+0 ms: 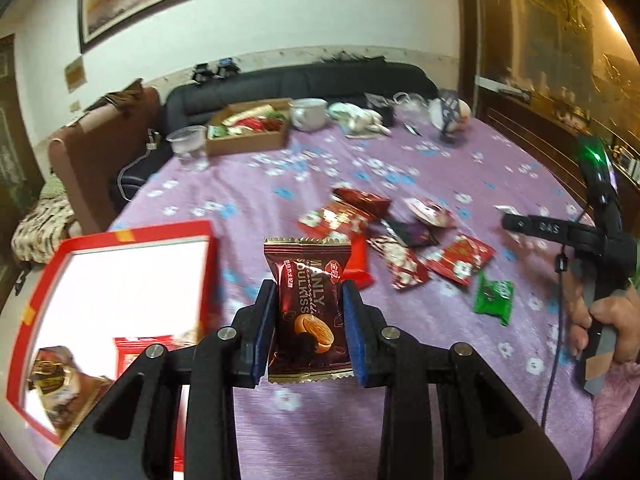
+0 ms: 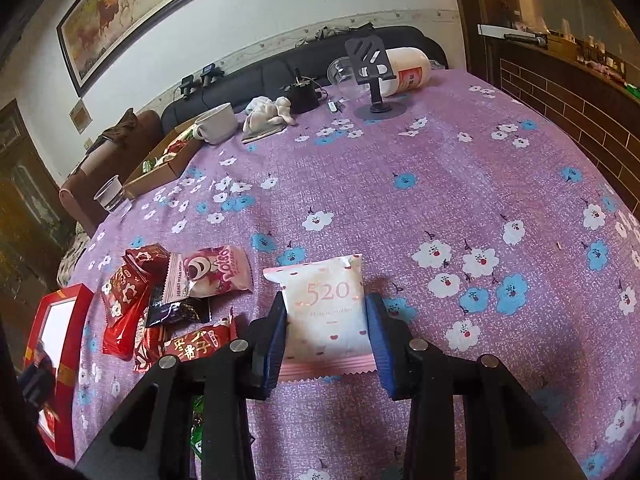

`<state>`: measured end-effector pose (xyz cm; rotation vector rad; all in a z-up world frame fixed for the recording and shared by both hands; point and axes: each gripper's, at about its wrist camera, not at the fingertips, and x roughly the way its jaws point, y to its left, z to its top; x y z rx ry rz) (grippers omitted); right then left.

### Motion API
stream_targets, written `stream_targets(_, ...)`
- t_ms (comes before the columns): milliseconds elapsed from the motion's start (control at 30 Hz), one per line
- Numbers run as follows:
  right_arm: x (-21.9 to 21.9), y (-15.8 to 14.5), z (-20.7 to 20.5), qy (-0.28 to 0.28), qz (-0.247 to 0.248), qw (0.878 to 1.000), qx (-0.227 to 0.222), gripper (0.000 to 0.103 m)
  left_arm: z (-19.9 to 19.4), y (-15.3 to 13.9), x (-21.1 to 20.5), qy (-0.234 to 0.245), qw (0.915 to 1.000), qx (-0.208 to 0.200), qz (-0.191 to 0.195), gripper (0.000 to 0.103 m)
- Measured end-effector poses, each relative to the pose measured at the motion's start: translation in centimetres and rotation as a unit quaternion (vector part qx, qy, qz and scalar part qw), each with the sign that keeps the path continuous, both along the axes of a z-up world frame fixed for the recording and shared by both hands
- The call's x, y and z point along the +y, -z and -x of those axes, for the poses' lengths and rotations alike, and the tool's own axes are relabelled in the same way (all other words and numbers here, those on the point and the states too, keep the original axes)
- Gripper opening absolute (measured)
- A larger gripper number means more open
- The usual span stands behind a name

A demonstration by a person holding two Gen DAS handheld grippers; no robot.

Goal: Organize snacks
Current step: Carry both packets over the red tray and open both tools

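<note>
Left hand-held gripper (image 1: 308, 332): blue pads pressed against both sides of a dark brown snack packet (image 1: 307, 312), so the jaws stand narrow and clamped on it. The packet is upright, lettering running up its face, a sandwich biscuit printed low on it. It hangs clear above the purple flowered cloth of the desk (image 1: 280, 184), just right of the red box (image 1: 120, 304) with the white inside. Two packets already lie in the near end of that box.

Right hand-held gripper (image 2: 326, 332): pads closed on the flanks of a white and pink packet (image 2: 324, 312) marked "520". The packet's far end lies low over the cloth; whether it touches I cannot tell.

Loose snack pile (image 2: 172, 304) on the desk, left of the right gripper: red packets, one dark packet, one pink bear packet. A green packet (image 1: 494, 296) lies at the pile's near right edge in the left wrist view.

The person's right hand (image 1: 612, 328) grips the handle of the right tool at the right edge of the left wrist view.

Far end of desk: brown cardboard tray of snacks (image 1: 248, 132), a white cup (image 1: 308, 114).
</note>
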<state>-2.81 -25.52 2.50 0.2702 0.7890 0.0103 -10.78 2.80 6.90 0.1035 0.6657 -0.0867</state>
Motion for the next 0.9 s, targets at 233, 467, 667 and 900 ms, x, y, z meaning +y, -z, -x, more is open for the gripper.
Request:
stream_targets(233,0.4,-0.5,0.5,-0.004,0.006,1.000,-0.026,0.039,0.5,-0.5,2.4,-0.032,0.9993,-0.017,-0.001,0.030)
stream_targets(467,0.7,-1.2,1.2,-0.007,0.015,0.998,-0.059,0.039,0.9,-1.0,5.2,-0.072,0.9967,-0.034,-0.009,0.030)
stream_targets(667,1.0,-1.3,1.2,-0.005,0.027,0.997,-0.067,0.039,1.4,-1.4,7.3,-0.103,0.9932,-0.052,-0.016,0.030)
stream_targets(900,1.0,-1.1,1.1,0.002,0.039,0.997,-0.067,0.039,2.2,-1.7,9.6,-0.126,0.9900,-0.062,-0.012,0.030)
